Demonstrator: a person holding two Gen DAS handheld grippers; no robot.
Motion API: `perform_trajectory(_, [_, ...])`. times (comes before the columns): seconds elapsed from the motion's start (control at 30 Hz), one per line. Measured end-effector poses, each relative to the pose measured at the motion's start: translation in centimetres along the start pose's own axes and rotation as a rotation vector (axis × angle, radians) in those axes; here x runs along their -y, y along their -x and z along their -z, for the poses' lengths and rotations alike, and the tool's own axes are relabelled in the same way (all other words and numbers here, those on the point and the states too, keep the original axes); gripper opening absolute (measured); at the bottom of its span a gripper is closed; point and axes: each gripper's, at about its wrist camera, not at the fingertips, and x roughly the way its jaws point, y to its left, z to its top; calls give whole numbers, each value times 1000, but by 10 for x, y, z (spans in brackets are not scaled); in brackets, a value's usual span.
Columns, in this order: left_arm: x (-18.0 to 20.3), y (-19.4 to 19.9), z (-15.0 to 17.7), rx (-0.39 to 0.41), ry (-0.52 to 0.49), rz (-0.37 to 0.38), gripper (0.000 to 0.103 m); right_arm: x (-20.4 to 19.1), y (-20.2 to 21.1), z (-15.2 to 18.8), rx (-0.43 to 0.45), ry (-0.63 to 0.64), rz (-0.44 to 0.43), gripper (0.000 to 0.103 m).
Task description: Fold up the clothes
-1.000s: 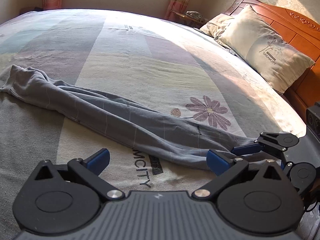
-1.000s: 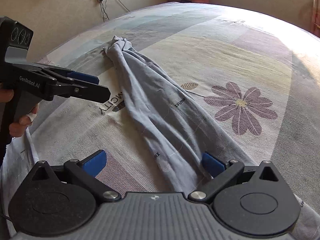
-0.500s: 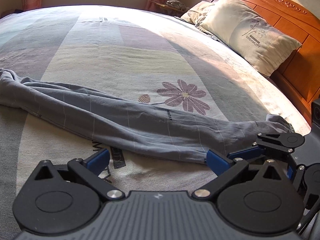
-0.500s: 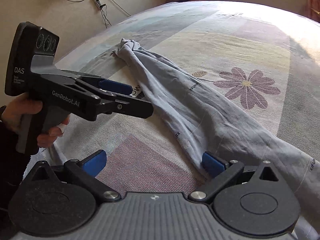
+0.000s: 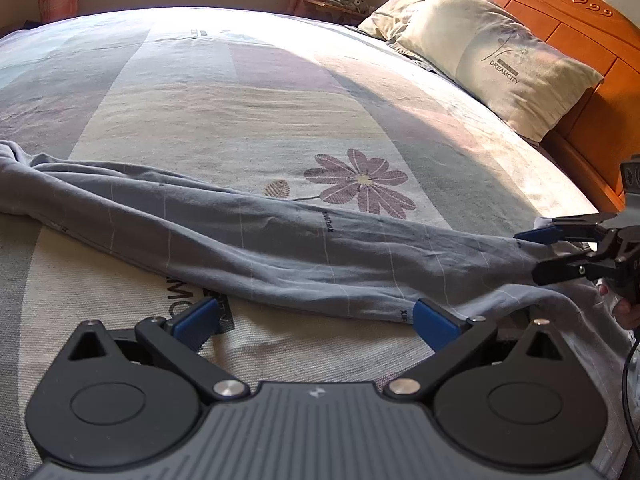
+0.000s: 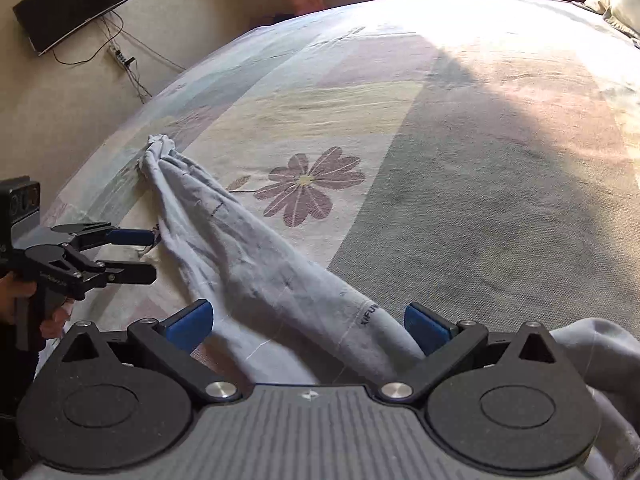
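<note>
A long grey garment [image 5: 280, 248] lies bunched in a strip across the bed sheet [image 5: 240, 92]. In the left wrist view my left gripper [image 5: 316, 318] is open just short of the garment's near edge, with its right pad [image 5: 436, 322] touching the cloth. My right gripper [image 5: 532, 254] shows at the far right, fingers apart at the garment's end. In the right wrist view the garment [image 6: 248, 272] runs from a twisted far end down between the fingers of my open right gripper [image 6: 308, 322]. The left gripper [image 6: 154, 256] stands open beside the cloth, held by a hand.
Two pillows [image 5: 500, 60] lean on a wooden headboard [image 5: 580, 28] at the right. A flower print [image 5: 360, 182] marks the sheet beyond the garment. A wall TV [image 6: 72, 4] with cables hangs past the bed's foot. A bedside shelf [image 5: 332, 2] stands by the curtains.
Both grippers stay open. My right gripper has shifted along the garment towards its end, and the left one now appears smaller and lower in its view. The cloth looks more stretched out.
</note>
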Motion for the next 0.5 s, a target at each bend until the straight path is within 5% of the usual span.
perform_trajectory(0.23, [10,-6,2,-12,-29,-7,102,-27,14,32,-41,64,21,103])
perform_trajectory(0.5, [14,-10,5,-19,-51,-14,102,0,51,3,70,91,178,103])
